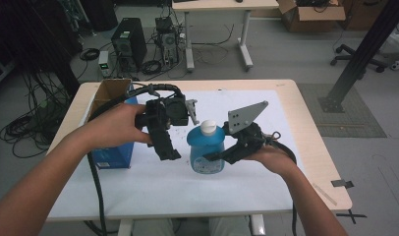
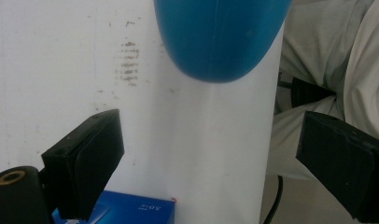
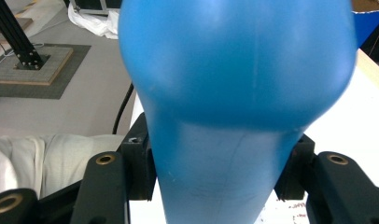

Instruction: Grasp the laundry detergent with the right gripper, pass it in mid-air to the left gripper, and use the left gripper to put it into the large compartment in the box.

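A blue bottle (image 1: 206,150) with a white cap (image 1: 209,129) stands upright at the middle of the white mat (image 1: 187,191). My right gripper (image 1: 213,157) comes in from the right and is shut on the bottle's lower body; in the right gripper view the bottle (image 3: 234,84) sits squeezed between both jaws of the gripper (image 3: 225,172). My left gripper (image 1: 168,147) hangs open just left of the bottle, jaws pointing down. In the left gripper view the wide-apart jaws of the gripper (image 2: 215,154) hold nothing, and the bottle (image 2: 222,37) lies beyond them.
A blue carton (image 1: 114,152) with an open cardboard top stands at the mat's left, right behind my left hand; its corner (image 2: 131,210) shows below the left jaws. The wooden table (image 1: 315,162) ends close on the right. A computer tower (image 1: 128,44) and cables lie on the floor beyond.
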Available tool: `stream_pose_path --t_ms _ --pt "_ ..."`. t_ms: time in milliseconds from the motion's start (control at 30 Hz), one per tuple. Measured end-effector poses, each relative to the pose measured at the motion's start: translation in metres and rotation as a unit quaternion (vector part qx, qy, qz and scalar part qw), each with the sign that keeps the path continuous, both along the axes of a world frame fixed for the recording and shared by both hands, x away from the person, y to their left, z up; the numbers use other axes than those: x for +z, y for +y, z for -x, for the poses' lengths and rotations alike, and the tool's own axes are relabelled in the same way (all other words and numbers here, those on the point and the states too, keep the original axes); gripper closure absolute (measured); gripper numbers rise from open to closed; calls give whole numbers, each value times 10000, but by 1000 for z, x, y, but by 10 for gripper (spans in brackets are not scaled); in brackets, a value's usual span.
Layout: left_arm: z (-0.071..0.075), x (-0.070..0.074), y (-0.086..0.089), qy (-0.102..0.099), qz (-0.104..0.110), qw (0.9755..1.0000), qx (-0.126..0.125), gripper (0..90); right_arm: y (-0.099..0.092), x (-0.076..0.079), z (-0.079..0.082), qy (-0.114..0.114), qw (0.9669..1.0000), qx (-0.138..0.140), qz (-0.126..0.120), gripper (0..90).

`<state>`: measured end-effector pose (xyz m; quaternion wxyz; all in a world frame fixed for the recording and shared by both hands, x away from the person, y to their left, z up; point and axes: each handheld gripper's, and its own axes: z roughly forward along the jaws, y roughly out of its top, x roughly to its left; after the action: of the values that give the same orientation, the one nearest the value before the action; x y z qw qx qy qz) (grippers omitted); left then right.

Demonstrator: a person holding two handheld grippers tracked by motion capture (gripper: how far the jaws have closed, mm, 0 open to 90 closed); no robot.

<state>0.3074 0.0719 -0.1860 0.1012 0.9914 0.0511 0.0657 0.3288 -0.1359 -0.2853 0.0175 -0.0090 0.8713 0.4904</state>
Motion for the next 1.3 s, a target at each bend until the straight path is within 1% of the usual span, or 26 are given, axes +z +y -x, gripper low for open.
stream_pose_path --t_ms 333,600,733,967,1300 --pt "-1 1 -2 -18 -8 10000 -16 78 15 -4 -4 8 10000 44 16 441" --pt "-1 3 -7 -40 40 10000 -51 77 27 -3 -6 0 9999 111 8 441" --pt "-2 3 -9 -44 29 10000 -64 77 32 -3 -6 -25 9999 152 27 441" --pt "-3 3 -11 -42 48 10000 -68 78 36 -4 -6 -24 9998 189 90 441" --pt "-4 2 -16 -49 85 9999 -76 78 41 -3 -6 -18 9997 212 99 441"
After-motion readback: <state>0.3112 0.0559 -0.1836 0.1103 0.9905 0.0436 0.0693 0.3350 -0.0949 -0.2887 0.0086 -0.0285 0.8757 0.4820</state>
